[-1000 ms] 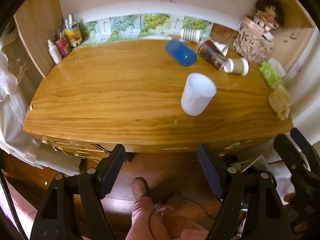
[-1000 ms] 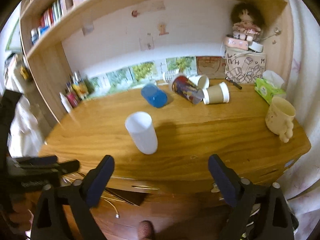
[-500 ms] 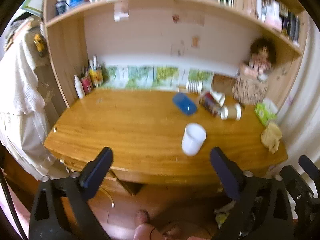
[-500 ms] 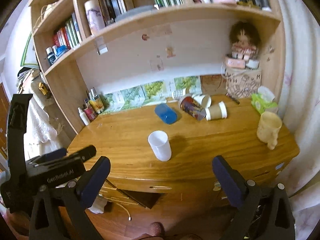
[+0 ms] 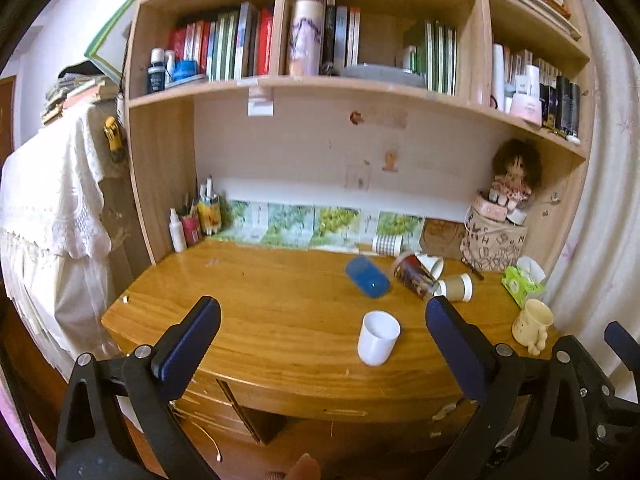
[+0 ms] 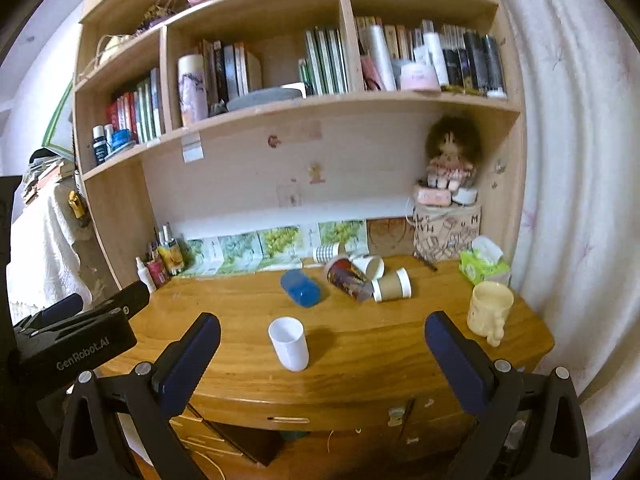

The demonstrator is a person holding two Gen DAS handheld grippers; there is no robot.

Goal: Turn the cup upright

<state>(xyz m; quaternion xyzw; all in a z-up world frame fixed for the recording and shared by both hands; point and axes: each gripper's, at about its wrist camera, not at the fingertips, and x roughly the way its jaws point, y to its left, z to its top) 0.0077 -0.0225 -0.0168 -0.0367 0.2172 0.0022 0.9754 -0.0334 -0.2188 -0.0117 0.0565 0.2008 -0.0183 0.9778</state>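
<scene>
Left wrist view: the left gripper [image 5: 322, 330] is held in front of the wooden desk [image 5: 256, 312], its jaws spread wide with nothing between them. The white cup [image 5: 378, 338] stands upright, mouth up, near the desk's front edge and right of centre, apart from all other objects. Behind it a blue cup [image 5: 367, 277] lies on its side. To the right of the blue cup a patterned cup [image 5: 414, 276] lies tilted against a brown paper cup [image 5: 456, 287], also on its side, with another white-rimmed cup [image 5: 431, 263] just behind them. A cream mug [image 5: 534, 324] stands at the right end of the desk, near a green tissue pack [image 5: 520, 282]. Part of the right gripper's frame shows at the lower right edge.

Right wrist view: the right gripper [image 6: 322, 330] is likewise held before the desk [image 6: 400, 356], its jaws wide apart and empty. The white cup [image 6: 289, 343] appears between the two fingers [image 6: 188, 358], well beyond their tips, standing upright on the desk. The blue cup [image 6: 300, 289], patterned cup [image 6: 347, 278] and brown paper cup [image 6: 392, 284] lie farther back. The cream mug [image 6: 489, 311] stands at the right. A doll [image 6: 450, 156] sits on a lettered box [image 6: 446, 232] in the back right corner, beneath a shelf of books [image 6: 328, 64]. The left gripper's black body is visible at the left edge.
</scene>
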